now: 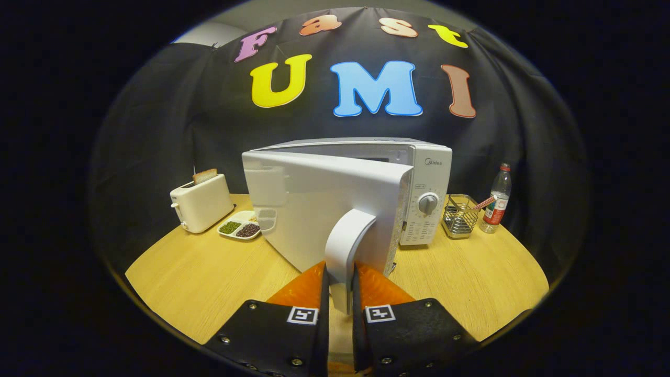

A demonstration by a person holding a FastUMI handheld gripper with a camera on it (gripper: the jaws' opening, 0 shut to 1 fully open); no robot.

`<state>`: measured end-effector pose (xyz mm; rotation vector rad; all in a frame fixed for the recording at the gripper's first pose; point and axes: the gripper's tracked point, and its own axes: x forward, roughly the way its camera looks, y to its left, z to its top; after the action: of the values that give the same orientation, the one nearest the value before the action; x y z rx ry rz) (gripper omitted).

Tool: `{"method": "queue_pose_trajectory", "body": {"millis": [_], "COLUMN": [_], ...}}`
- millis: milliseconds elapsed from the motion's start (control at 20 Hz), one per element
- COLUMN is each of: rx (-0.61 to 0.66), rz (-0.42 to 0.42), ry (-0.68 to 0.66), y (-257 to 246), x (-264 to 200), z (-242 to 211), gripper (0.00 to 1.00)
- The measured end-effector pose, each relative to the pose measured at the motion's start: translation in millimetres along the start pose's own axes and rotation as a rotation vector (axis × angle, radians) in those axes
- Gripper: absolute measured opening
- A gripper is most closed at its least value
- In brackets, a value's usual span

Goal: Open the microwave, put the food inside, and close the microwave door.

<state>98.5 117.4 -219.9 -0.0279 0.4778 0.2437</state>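
While tongs (340,293) clamp door handle (346,246), microwave (419,178) door (319,209) stands partly swung out over table (209,283). Opening under way; food tray (239,226) waits beside toaster (201,203); loading, closing left.

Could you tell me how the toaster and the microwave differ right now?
The toaster is small and stands apart, untouched; the microwave is much larger, its door handle clamped by the gripper. The toaster holds bread in its slot; the microwave door is swung partly open. Both are white and stand on the wooden table.
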Motion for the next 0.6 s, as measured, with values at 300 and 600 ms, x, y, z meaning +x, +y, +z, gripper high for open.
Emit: {"method": "queue_pose_trajectory", "body": {"millis": [300,600], "rx": [-0.018,-0.048], "rz": [0.042,0.100], "ry": [0.012,0.011], "y": [48,106], "x": [-25,-44], "z": [-14,-26], "gripper": [0.20,0.21]}}
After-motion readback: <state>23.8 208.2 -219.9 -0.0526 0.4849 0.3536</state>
